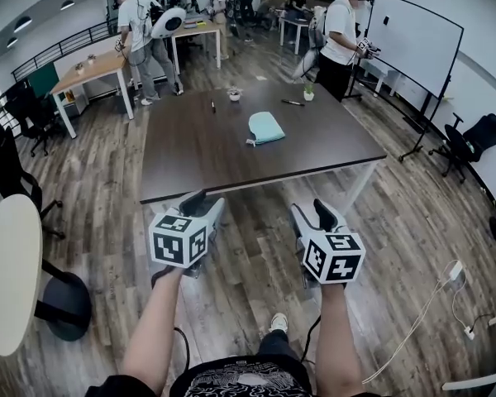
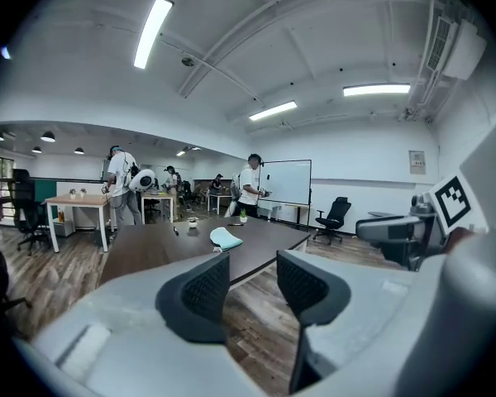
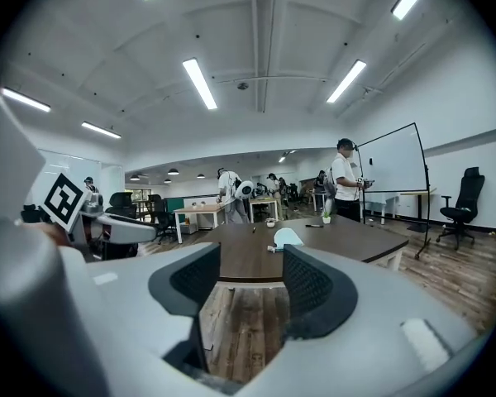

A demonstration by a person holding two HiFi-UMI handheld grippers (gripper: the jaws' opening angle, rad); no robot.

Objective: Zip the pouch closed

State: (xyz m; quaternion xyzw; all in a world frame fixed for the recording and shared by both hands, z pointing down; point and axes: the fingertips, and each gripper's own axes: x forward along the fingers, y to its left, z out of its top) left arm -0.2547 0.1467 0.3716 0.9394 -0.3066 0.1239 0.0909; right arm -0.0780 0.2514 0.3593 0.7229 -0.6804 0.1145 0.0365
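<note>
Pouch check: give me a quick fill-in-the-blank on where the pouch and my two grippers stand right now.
The pouch lies on the dark table, touched by ____ gripper.
The left gripper has its jaws ____, with nothing between them.
The right gripper hangs over the wooden ____, short of the table.
Missing words: neither; open; floor.

Matt wood table (image 1: pixel 198 147), cloth pouch (image 1: pixel 266 127)
</note>
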